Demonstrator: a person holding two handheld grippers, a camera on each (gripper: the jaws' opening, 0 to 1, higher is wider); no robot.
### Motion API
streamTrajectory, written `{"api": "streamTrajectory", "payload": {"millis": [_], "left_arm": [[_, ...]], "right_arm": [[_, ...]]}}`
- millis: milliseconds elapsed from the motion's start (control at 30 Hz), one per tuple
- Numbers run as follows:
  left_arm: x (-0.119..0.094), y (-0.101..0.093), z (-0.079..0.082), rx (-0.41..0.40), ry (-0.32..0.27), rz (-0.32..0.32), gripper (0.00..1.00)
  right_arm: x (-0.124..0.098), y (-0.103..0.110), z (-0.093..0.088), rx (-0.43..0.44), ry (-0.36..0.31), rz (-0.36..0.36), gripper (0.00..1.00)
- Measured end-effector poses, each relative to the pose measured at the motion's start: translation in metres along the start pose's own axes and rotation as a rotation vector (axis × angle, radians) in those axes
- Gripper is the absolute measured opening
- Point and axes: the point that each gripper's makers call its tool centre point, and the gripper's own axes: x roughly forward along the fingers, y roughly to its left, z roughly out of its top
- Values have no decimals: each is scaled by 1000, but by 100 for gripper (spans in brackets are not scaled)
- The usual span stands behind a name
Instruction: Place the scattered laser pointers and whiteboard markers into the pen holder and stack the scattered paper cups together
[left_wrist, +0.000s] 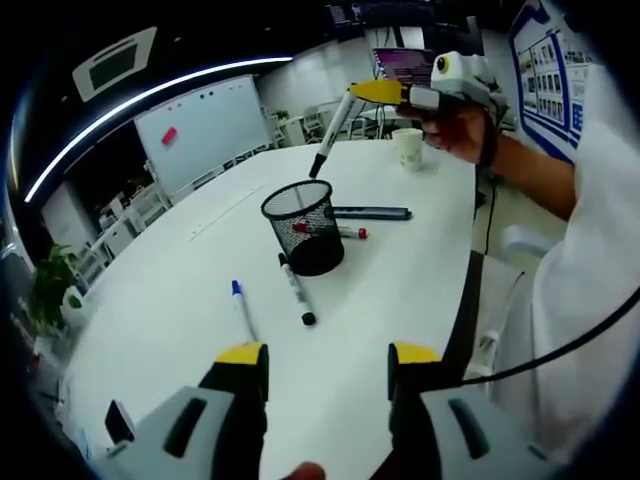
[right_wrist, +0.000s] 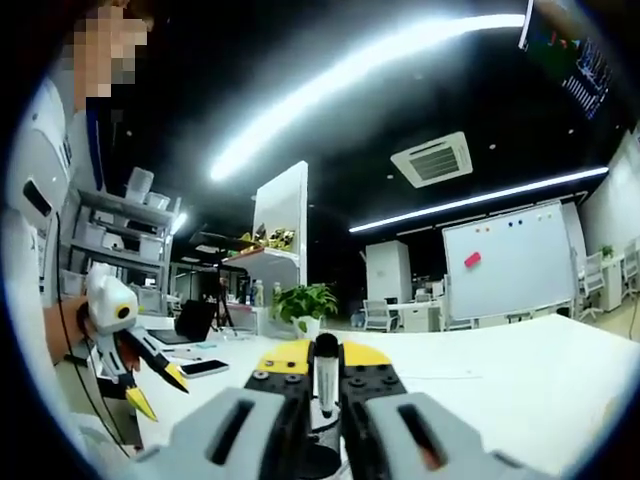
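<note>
A black mesh pen holder (left_wrist: 303, 225) stands upright on the white table (left_wrist: 180, 290). In the left gripper view my right gripper (left_wrist: 372, 92) is shut on a white marker (left_wrist: 330, 140) that hangs tilted, its dark tip just above the holder's far rim. That marker (right_wrist: 326, 348) sits between the shut jaws of my right gripper (right_wrist: 325, 372) in the right gripper view. My left gripper (left_wrist: 328, 355) is open and holds nothing near the table's front edge; it appears again as the left gripper (right_wrist: 158, 392). On the table lie a blue marker (left_wrist: 243, 308), a black marker (left_wrist: 297, 290), a red marker (left_wrist: 335, 230) and a dark pen (left_wrist: 372, 212).
A paper cup (left_wrist: 408, 147) stands at the far end of the table, under the person's hand (left_wrist: 460, 130). A phone (right_wrist: 205, 368) lies on the table. A whiteboard (left_wrist: 205, 125) and chairs stand beyond. The table edge runs down the right side.
</note>
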Motion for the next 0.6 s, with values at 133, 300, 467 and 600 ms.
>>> {"api": "streamTrajectory", "payload": {"millis": [133,300,467,600], "left_arm": [[1,2,-1,-4,0,1,49],[1,3,-2,-4,3,1,49],[1,3,-3,-7,2,4,49],[1,3,-3,-7,2,3,49]], "right_arm": [[1,0,-1,0,4,2,9],[2,-1,-5,3,22,-4,9],[2,1,-5,-2,21,1,9],[2,1,-8,1,26,-1,9]]}}
